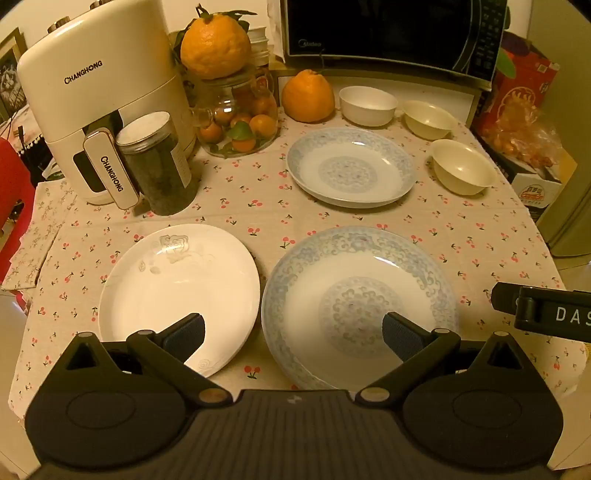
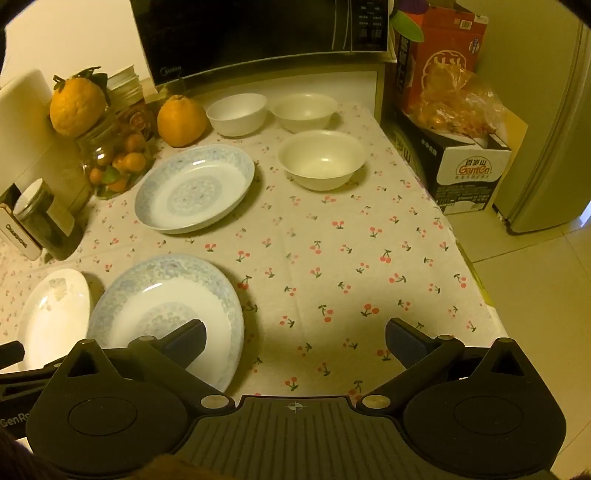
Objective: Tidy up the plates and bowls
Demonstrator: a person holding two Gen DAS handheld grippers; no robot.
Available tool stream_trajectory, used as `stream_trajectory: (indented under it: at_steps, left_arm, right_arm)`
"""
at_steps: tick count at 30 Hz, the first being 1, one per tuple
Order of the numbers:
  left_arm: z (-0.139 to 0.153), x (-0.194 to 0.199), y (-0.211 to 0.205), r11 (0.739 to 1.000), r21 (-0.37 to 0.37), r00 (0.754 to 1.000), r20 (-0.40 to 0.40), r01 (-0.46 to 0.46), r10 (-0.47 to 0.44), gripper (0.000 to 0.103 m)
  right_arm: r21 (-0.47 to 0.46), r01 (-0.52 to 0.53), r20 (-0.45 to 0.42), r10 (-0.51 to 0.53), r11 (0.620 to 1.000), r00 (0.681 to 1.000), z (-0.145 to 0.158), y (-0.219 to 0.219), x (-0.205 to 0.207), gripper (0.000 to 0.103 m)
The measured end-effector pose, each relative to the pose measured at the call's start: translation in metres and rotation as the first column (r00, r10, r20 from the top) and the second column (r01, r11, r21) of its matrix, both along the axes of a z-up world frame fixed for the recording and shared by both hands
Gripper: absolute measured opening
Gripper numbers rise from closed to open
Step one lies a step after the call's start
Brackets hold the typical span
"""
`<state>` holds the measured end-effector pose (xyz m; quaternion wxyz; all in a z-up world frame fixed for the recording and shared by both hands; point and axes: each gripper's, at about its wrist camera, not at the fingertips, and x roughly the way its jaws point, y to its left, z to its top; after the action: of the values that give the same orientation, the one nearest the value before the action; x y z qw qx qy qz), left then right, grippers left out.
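left gripper [image 1: 293, 334]: fingers spread wide, empty, angled down | right gripper [image 2: 295, 339]: same

Bowls [image 2: 320, 159] behind plates [image 2: 166, 317]

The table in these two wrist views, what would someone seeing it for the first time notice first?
Probably the three plates on the cherry-print tablecloth: a plain white plate at the near left, a blue-patterned plate beside it and a second blue-patterned plate farther back. Three pale bowls cluster at the far right, and a big orange citrus fruit sits before the microwave. Both grippers hover with jaws wide open, holding nothing.
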<state>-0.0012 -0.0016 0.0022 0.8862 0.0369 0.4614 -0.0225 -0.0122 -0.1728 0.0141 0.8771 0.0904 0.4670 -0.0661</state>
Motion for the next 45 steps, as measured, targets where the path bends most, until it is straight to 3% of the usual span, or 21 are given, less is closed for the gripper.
stream_trajectory:
  at_steps: [31, 45]
  left_arm:
    - [-0.001, -0.002, -0.004, 1.000, -0.007, 1.000, -0.004, 0.004, -0.004, 0.103]
    - [-0.001, 0.009, 0.005, 0.998, -0.060, 0.999, -0.039, 0.021, -0.023, 0.102]
  right_arm:
    - [0.002, 0.000, 0.000, 0.000, 1.000, 1.000, 0.001, -0.003, 0.002, 0.103]
    - [-0.001, 0.000, 0.004, 0.000, 1.000, 1.000, 0.001, -0.001, 0.007, 0.103]
